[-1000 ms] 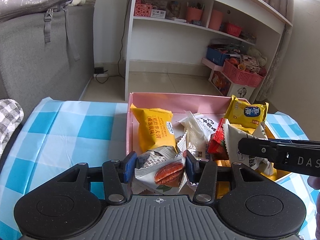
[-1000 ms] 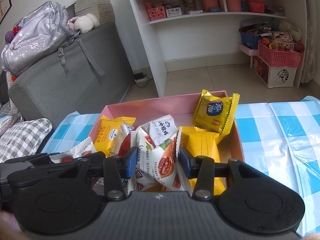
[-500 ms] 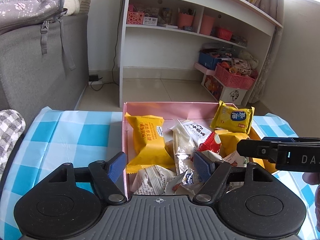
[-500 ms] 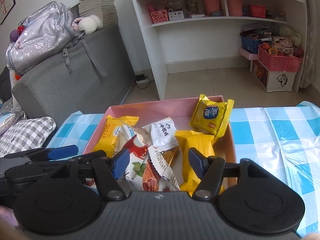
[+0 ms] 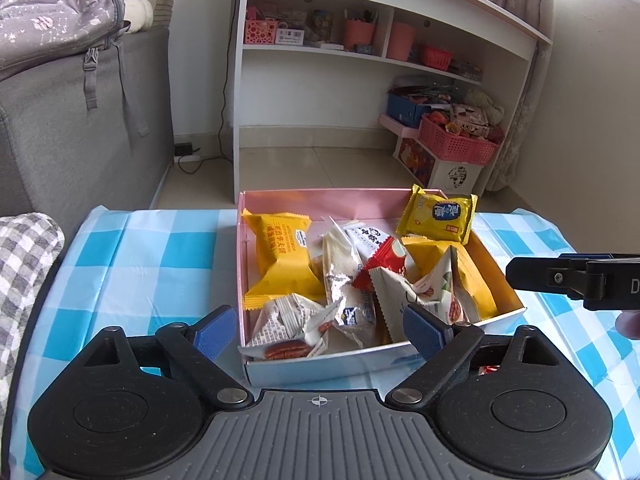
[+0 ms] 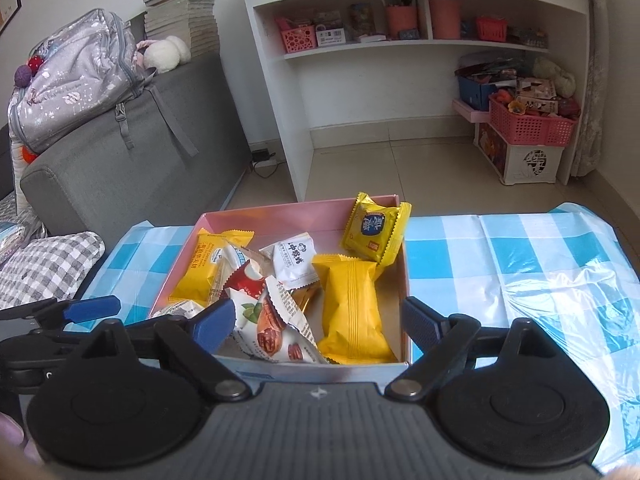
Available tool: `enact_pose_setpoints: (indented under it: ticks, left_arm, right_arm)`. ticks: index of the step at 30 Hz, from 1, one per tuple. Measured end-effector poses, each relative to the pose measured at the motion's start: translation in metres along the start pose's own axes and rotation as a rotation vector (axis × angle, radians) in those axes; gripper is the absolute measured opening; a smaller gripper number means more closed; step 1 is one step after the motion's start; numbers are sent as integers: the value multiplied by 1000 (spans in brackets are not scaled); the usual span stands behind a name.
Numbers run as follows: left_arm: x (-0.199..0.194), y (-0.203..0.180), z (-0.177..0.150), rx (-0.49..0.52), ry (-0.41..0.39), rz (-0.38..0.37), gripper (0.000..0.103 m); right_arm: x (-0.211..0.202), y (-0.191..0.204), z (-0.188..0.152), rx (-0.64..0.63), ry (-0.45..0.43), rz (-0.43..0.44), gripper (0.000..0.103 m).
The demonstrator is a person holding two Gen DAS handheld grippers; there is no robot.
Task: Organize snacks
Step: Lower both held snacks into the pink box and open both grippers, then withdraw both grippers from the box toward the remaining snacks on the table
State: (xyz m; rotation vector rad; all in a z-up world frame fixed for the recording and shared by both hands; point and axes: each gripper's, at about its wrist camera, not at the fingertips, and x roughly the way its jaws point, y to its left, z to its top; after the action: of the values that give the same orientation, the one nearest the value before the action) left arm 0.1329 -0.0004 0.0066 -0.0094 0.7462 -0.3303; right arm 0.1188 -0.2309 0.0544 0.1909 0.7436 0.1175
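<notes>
A pink box (image 5: 340, 199) (image 6: 280, 210) on the blue-checked tablecloth holds several snack packets. A white pecan packet (image 5: 294, 330) lies in its near left corner, and another pecan packet (image 6: 276, 328) lies by the near wall in the right wrist view. Yellow packets (image 5: 282, 258) (image 6: 352, 304) lie among them. My left gripper (image 5: 320, 330) hangs above the box's near edge, its jaws opening, nothing pressed between the blue pads (image 5: 214, 330). My right gripper (image 6: 318, 326) is likewise over the near wall, jaws opening wide and empty. The right gripper's finger (image 5: 560, 278) shows at the left view's right edge.
The checked tablecloth (image 5: 132, 264) (image 6: 520, 264) stretches on both sides of the box. A grey sofa (image 6: 132, 168) with a backpack (image 6: 76, 76) stands at the left. A white shelf unit (image 5: 360, 80) and a pink basket (image 6: 532, 120) stand beyond on the tiled floor.
Both grippers let go of their pecan packets, which dropped into the box. Both pairs of jaws spread wide and both hands drew back and up from the box.
</notes>
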Motion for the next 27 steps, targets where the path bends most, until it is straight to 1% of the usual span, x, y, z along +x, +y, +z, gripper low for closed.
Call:
enact_pose_setpoints:
  ticks: [5,12,16,18,20,27]
  left_arm:
    - [-10,-7,-11,20,55,2,93]
    - [-26,-17,-27,43,90,5,93]
    - [-36,-24,-35,54,94,3,93]
    - [-40,-25,-39,58,91,3,98]
    - [-45,-28,-43,61,80,3,99]
    - [-48,-30,-59,80,83,-5,99]
  right_arm:
    - [-11,-3,-8,10,18,-36,94]
    - [-25,-5,-22,1,47,-61,97]
    - [-31,-5,-29,1,56,-65,98]
    - [-34,-5,-33,3,59,-68,98]
    - [-36,-6,-38,9,61,-68,99]
    - [-38,-7,-51,7,71,-74,100]
